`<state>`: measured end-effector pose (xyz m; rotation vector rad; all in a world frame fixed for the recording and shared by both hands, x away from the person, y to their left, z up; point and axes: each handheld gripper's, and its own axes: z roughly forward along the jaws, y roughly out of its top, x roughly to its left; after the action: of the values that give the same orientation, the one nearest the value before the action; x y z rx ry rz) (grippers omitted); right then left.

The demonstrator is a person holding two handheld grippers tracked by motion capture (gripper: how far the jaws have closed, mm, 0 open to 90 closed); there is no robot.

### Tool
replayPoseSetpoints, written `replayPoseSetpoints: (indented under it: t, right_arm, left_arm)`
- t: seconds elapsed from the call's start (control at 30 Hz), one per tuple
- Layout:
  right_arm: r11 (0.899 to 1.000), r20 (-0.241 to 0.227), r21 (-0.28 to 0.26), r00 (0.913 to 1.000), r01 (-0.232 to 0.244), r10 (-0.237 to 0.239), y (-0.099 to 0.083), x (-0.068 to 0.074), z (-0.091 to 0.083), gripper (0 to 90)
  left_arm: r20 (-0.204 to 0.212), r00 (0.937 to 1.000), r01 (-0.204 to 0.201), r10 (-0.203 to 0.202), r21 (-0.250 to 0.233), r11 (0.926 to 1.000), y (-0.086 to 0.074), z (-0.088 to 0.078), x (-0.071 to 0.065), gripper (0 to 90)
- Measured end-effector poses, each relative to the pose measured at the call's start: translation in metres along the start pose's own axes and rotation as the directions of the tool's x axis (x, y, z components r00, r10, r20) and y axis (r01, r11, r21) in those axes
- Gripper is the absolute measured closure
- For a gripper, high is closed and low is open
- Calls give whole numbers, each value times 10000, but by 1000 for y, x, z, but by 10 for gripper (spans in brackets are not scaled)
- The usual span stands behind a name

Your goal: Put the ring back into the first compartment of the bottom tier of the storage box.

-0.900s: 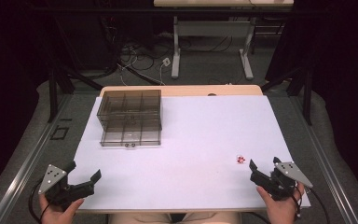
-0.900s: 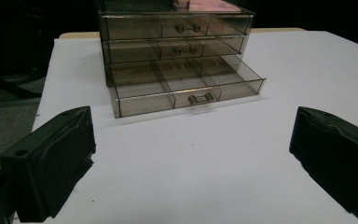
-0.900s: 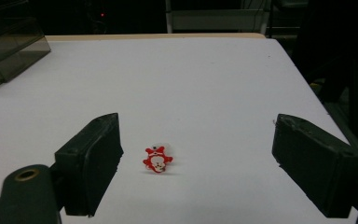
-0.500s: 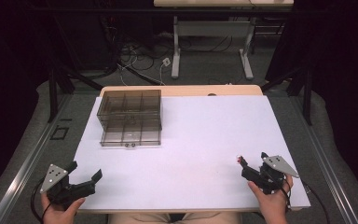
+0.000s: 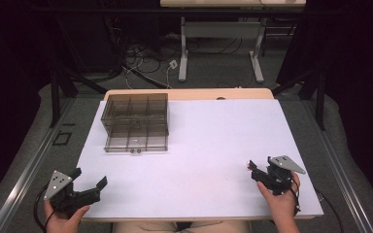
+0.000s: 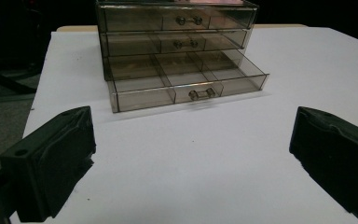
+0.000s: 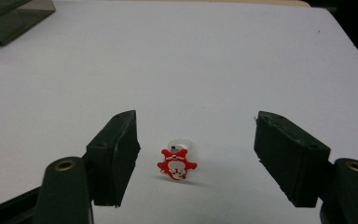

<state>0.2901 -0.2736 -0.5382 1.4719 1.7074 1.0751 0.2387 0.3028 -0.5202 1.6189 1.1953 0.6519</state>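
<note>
High view: white desk (image 5: 209, 145), wooden strip along its far edge, dark floor on both sides. Broad bare stretch across the middle and right.

Smoked clear drawer unit (image 5: 137, 121) sits at the far left, near the left edge; left gripper view shows its bottom drawer (image 6: 186, 79) pulled out, compartments visible.

Left claw (image 5: 90, 187) hangs over the near left corner, jaws wide apart, nothing between them.

Right claw (image 5: 253, 170) low near the near right edge, well apart from the drawer unit. Jaws apart, either side of the toy ring, pads not touching it.

Small red toy ring (image 7: 177, 163) lies on the desk between those jaws, nearer the left-hand jaw in the right gripper view.
</note>
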Motion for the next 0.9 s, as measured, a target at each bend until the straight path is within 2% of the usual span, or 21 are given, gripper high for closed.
replayPoseSetpoints:
  t: [0.1, 0.13, 0.2, 0.43, 0.47, 0.5, 0.67, 0.9]
  right_arm:
    - [9997, -37, 227, 9999, -103, 104, 1, -2, 3, 299]
    - [9992, -50, 280, 9996, -285, 287, 1, -1, 4, 301]
    - [9989, 9, 378, 9997, -260, 260, 2, -2, 7, 310]
    - [9930, 57, 957, 9976, -690, 687, 4, -3, 16, 334]
    - [9930, 105, 1019, 9982, -594, 587, 5, -4, 17, 336]
    - [9918, 104, 1047, 9973, -728, 721, 5, -3, 18, 337]
    - [9902, 80, 1159, 9969, -781, 777, 6, -1, 23, 339]
    - [9886, 113, 1373, 9981, -614, 604, 7, 3, 30, 355]
  left_arm:
    - [0, 10000, 15, -15, 18, 10000, 0, 0, 0, 6]
    - [-7, 10000, 51, -51, 23, 10000, 0, -1, 0, 6]
    - [-17, 10000, 49, -49, 47, 10000, -1, -1, 1, 6]
    - [-89, 9999, 101, -100, 143, 9998, -2, -1, 1, 6]
    - [-99, 9999, 78, -76, 154, 9999, -2, -1, 1, 7]
    - [-89, 9999, 64, -62, 178, 9998, -2, -1, 1, 7]
    - [-87, 9999, 69, -68, 187, 9998, -3, -2, 1, 9]
    - [-97, 10000, 16, -14, 249, 9997, -3, -1, 2, 11]
